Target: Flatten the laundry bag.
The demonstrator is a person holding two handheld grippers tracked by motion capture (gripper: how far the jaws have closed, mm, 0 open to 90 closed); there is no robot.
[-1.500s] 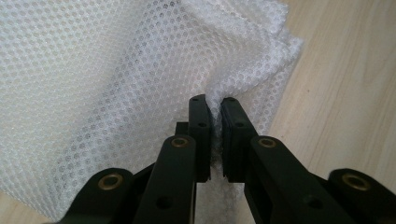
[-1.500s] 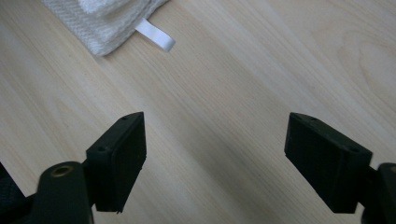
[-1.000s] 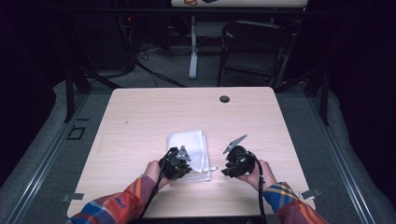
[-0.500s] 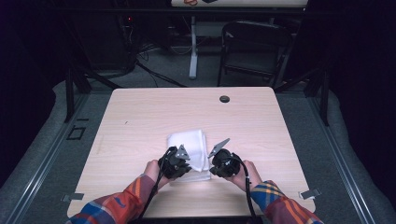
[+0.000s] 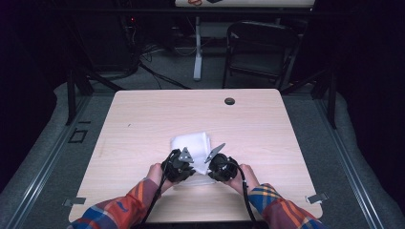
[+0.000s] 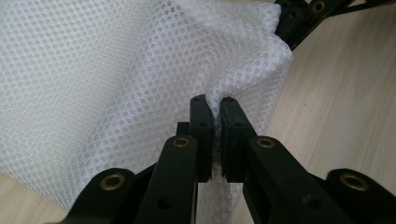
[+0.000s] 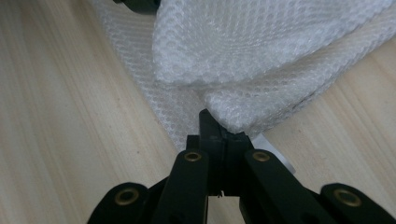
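Mesh cloth (image 6: 116, 84) pinched by both hand-held grippers (image 6: 217, 109) (image 7: 224, 128); table hole (image 5: 229, 101) visible from above.

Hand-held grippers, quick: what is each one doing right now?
Left hand-held gripper: shut on a fold of the white mesh cloth.
Right hand-held gripper: shut, jaws together at the cloth's edge; grip unclear.

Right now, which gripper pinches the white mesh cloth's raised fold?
The left gripper: white mesh cloth bunches up between its jaws; the right gripper grips a flat edge.
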